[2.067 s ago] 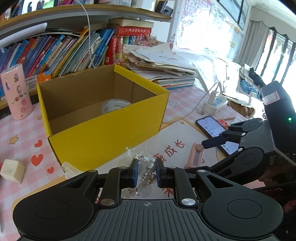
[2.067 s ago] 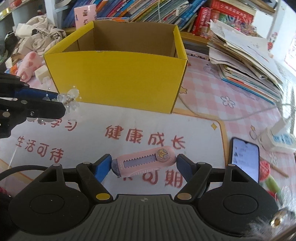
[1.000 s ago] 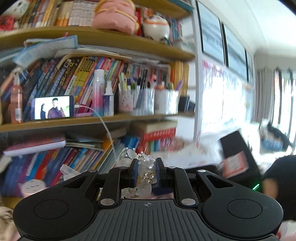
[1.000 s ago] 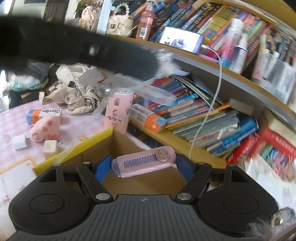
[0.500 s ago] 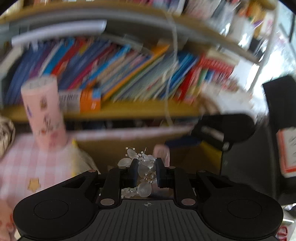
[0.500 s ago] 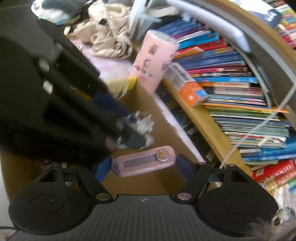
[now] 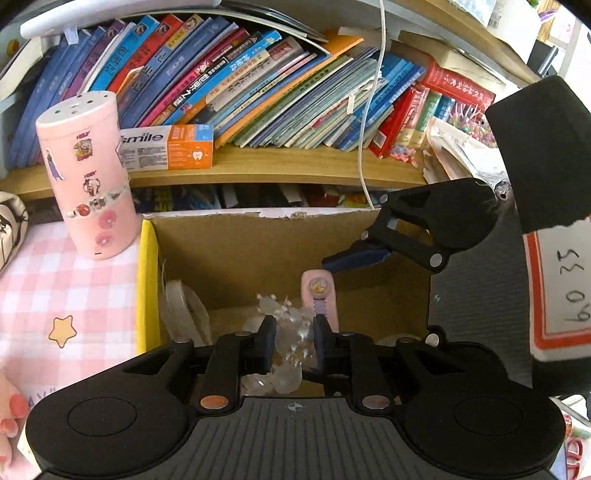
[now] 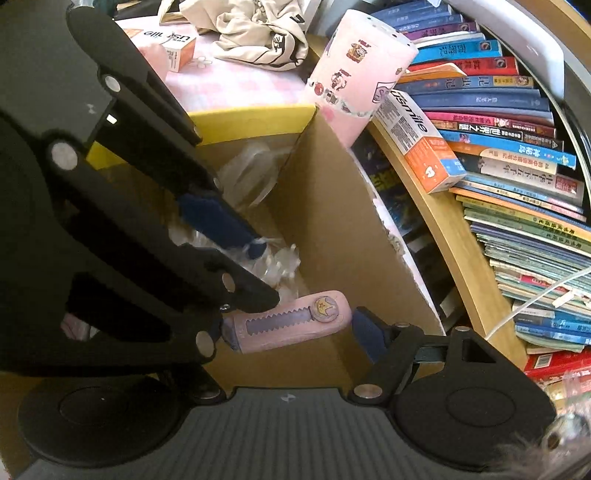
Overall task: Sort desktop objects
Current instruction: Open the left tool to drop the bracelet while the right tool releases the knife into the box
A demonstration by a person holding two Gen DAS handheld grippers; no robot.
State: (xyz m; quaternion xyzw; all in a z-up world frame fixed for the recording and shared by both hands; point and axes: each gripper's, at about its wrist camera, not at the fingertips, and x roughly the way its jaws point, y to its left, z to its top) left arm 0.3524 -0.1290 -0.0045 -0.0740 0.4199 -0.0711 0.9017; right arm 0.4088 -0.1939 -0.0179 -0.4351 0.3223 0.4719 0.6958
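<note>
A yellow cardboard box (image 7: 147, 288) with a brown inside stands open below both grippers. My left gripper (image 7: 293, 325) is shut on a clear crystal hair ornament (image 7: 286, 380) and hangs inside the box mouth. In the right wrist view the left gripper (image 8: 266, 273) crosses from the left with the ornament (image 8: 282, 258) at its tip. My right gripper (image 8: 291, 328) holds a pink utility knife (image 8: 295, 321) lengthwise between its blue pads; the left pad is hidden behind the other gripper. The knife (image 7: 319, 291) hangs just behind the ornament. A tape roll (image 7: 181, 306) lies in the box.
A pink sticker-covered cylinder (image 7: 86, 173) stands by the box's far left corner. Behind the box runs a wooden shelf (image 7: 295, 166) with a toothpaste carton (image 7: 166, 147), leaning books and a hanging white cable (image 7: 369, 110). A crumpled cloth (image 8: 258, 33) lies on the pink checked tabletop (image 7: 55, 288).
Both grippers rose from the mat with their objects, swung up past the shelves, then came down together over the box. They now sit close together inside its opening.
</note>
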